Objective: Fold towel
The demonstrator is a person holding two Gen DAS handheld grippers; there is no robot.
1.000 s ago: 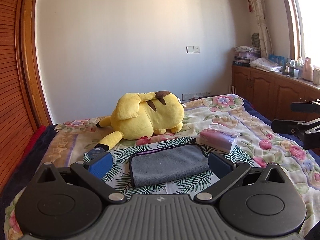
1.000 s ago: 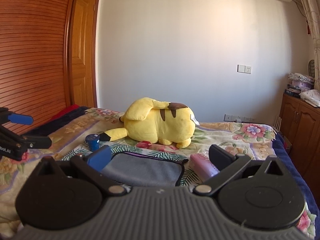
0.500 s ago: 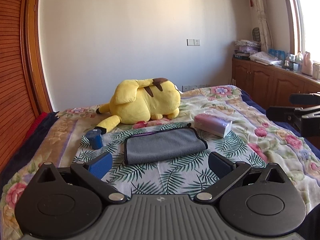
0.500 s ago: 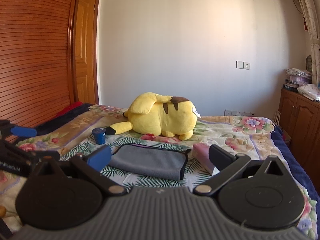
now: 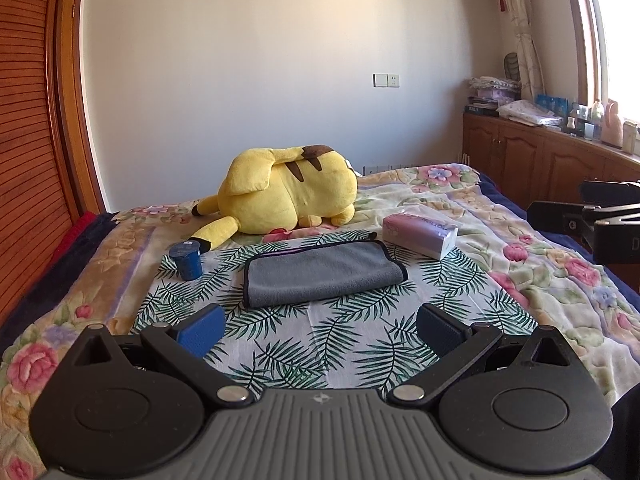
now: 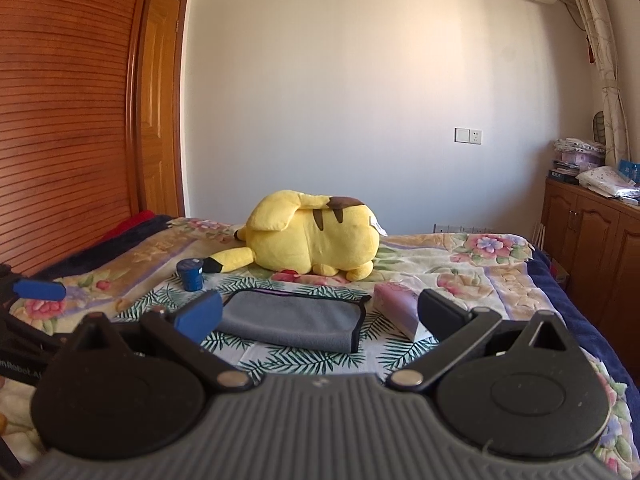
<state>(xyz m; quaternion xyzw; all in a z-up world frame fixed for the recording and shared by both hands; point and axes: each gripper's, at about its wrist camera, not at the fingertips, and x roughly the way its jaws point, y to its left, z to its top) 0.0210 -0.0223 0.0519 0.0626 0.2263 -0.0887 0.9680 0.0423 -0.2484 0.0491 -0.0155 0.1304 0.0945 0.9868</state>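
Observation:
A grey towel [image 5: 320, 272] with a dark border lies folded flat on a palm-leaf cloth [image 5: 320, 344] on the bed; it also shows in the right wrist view [image 6: 292, 318]. My left gripper [image 5: 320, 330] is open and empty, held back from the towel's near edge. My right gripper [image 6: 318, 316] is open and empty, also short of the towel. The right gripper shows at the right edge of the left wrist view [image 5: 588, 212]. The left gripper's blue pad shows at the left of the right wrist view [image 6: 40, 290].
A yellow plush toy [image 5: 288, 192] lies behind the towel. A blue cup [image 5: 186, 260] stands left of it, a pink tissue pack [image 5: 420, 234] right of it. A floral blanket [image 5: 540, 264] covers the bed. Wooden cabinets [image 5: 540, 160] line the right wall, a wooden wardrobe [image 6: 68, 120] the left.
Both grippers have pulled back and away from the towel, so it now sits farther off in both views. The towel has not moved.

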